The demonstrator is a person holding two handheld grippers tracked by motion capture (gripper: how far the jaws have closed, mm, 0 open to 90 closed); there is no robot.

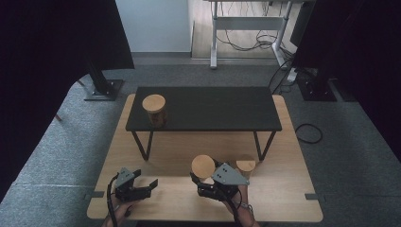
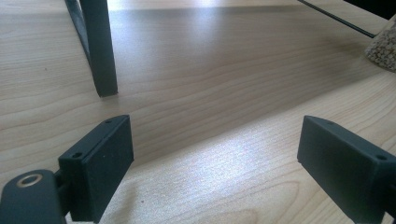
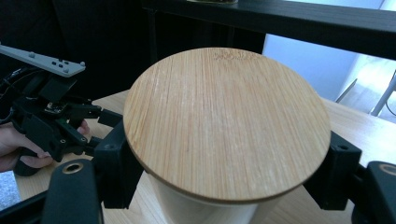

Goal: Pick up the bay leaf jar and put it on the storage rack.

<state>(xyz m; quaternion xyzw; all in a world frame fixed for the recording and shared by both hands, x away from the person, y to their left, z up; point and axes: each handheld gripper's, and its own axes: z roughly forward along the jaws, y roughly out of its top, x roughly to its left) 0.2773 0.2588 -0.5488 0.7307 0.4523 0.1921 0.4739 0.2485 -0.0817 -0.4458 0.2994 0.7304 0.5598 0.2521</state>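
The right gripper (image 1: 201, 177) holds a jar (image 1: 203, 166) with a round bamboo lid (image 3: 226, 123), its jaws closed against the pale body just under the lid, one on each side. The jar sits near the front edge of the wooden table (image 1: 283, 208), right of the middle, in front of the black bench (image 1: 213, 108) that stands on the table. What is inside this jar cannot be told, since the lid covers it. A second lidded jar (image 1: 246, 166) stands just beside the right gripper, close to the bench's right front leg, and the left gripper view shows grainy contents through its side. A third jar (image 1: 154, 109) with the same kind of lid stands on the bench near its left front corner. The left gripper (image 1: 150, 185) rests near the table's front left corner, its jaws wide apart with only bare wood between them.
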